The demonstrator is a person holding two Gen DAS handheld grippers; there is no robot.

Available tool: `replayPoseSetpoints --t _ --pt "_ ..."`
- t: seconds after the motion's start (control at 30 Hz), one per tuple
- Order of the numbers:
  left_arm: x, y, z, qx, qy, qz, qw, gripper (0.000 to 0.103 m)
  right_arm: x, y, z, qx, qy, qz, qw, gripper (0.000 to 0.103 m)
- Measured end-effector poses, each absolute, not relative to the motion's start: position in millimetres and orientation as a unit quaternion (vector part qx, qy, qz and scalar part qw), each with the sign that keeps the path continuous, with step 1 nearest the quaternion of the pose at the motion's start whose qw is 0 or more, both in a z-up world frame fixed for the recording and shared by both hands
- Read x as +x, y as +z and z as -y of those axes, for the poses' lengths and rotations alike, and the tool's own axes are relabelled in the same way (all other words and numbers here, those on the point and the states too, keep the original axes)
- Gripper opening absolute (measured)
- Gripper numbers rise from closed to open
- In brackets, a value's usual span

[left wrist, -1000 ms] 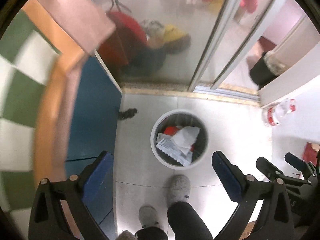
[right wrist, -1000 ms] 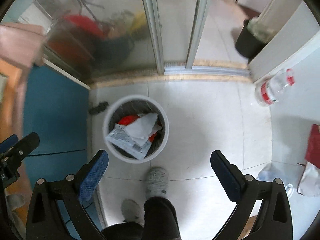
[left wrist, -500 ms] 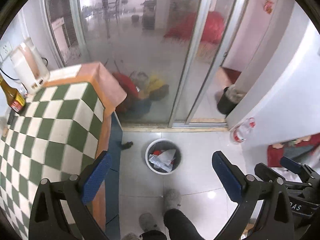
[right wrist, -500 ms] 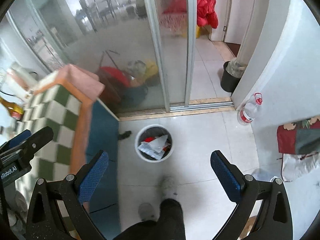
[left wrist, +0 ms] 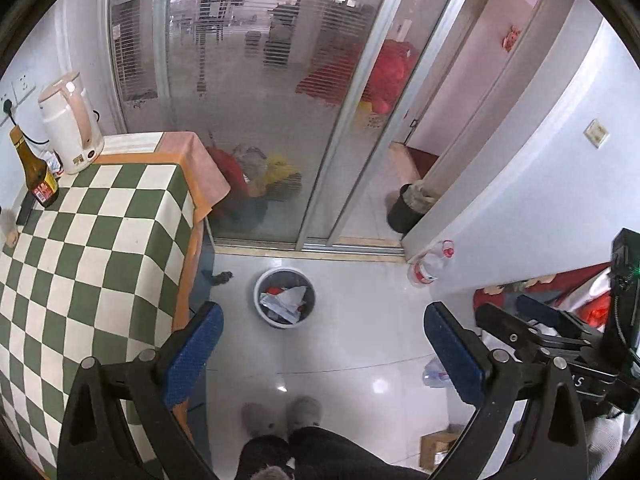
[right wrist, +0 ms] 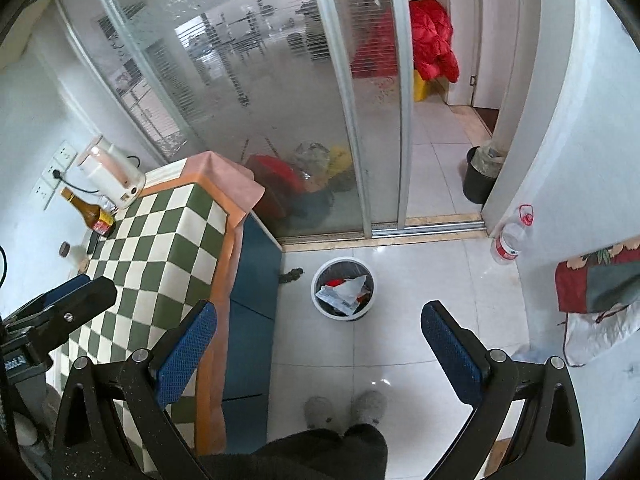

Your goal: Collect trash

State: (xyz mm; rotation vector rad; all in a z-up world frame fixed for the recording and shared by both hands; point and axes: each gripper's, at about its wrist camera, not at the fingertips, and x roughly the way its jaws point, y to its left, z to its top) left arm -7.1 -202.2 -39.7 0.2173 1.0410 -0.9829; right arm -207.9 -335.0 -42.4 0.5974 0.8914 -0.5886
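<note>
A white waste bin (left wrist: pixel 285 297) stands on the tiled floor by the table's corner, with paper and red scraps inside; it also shows in the right wrist view (right wrist: pixel 343 291). My left gripper (left wrist: pixel 320 344) is open and empty, held high above the floor. My right gripper (right wrist: pixel 318 344) is open and empty, also high up. Each gripper shows at the edge of the other's view. An empty plastic bottle (left wrist: pixel 430 266) stands by the wall to the right of the bin (right wrist: pixel 512 236).
A table with a green checked cloth (left wrist: pixel 88 240) holds a white kettle (left wrist: pixel 72 128) and a brown bottle (left wrist: pixel 36 176). Sliding glass doors (left wrist: pixel 256 100) lie ahead. A black bin (left wrist: pixel 408 208) stands past the doorway. My slippers (left wrist: pixel 280 418) are on the floor.
Both grippers have risen far above the bin and pulled back; the bin looks much smaller and the table top, kettle and bottle have come into view. Both stay open.
</note>
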Motion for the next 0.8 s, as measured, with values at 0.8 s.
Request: replayPoseSetpoints --t 0.8 --pt "-20.8 -24.9 179.8 0.09 -0.423 -0.455 0.778 0.103 -216.7 -32.5 338.9 0.275 -0.24 -0.421 0.83 0.103"
